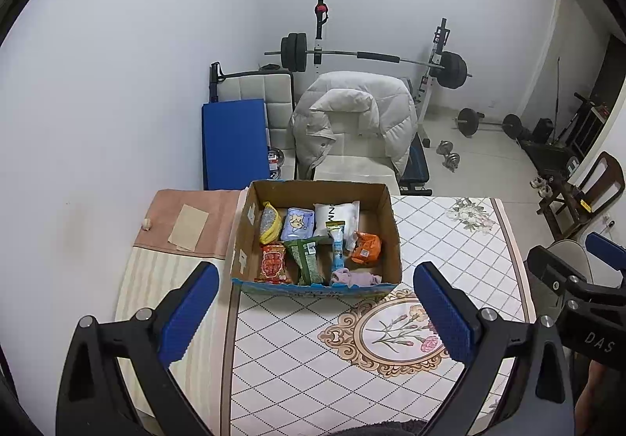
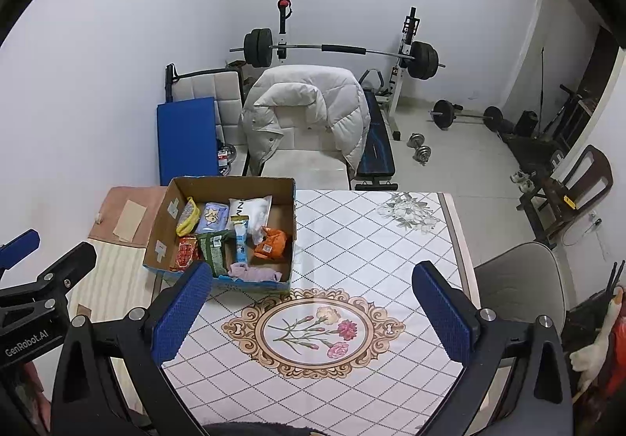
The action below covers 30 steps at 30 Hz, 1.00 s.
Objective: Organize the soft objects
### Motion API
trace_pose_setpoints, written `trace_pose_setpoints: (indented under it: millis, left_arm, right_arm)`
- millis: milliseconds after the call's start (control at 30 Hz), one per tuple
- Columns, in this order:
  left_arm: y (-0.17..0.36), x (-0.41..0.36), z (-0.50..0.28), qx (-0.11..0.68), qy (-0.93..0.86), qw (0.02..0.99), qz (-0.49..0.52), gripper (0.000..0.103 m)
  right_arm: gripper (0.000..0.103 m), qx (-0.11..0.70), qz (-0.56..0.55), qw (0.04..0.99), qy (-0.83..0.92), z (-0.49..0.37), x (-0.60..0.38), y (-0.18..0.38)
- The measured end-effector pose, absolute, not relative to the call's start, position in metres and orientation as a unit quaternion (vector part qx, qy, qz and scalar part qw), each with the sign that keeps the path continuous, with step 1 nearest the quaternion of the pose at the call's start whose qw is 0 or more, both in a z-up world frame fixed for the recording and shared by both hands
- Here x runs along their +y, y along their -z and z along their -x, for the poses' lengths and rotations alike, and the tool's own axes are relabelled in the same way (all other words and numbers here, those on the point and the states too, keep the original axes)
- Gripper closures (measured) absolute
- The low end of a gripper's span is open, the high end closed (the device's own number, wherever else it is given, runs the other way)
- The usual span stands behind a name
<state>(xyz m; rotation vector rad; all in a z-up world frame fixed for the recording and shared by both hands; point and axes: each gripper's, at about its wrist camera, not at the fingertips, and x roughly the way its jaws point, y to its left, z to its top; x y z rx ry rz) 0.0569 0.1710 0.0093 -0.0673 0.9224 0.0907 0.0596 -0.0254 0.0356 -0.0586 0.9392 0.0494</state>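
Both grippers (image 1: 315, 313) (image 2: 313, 309) wide apart, empty — box (image 1: 385, 228) just ahead.

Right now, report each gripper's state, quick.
Left gripper: open, holding nothing.
Right gripper: open, holding nothing.

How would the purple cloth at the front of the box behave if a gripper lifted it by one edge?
The purple cloth lies crumpled, so it would probably drape limply. It looks thin, so likely light. It might drag against the cardboard box wall.
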Motion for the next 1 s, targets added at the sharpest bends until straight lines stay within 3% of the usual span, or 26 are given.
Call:
trace_pose_setpoints:
  millis: [1000]
  left_arm:
    - [-0.007,0.172,-0.068,0.442,-0.041,0.895,0.033,0.0]
  right_arm:
    - [0.0,0.453,0.034,0.891,-0.007,-0.062,-0.028,-0.036]
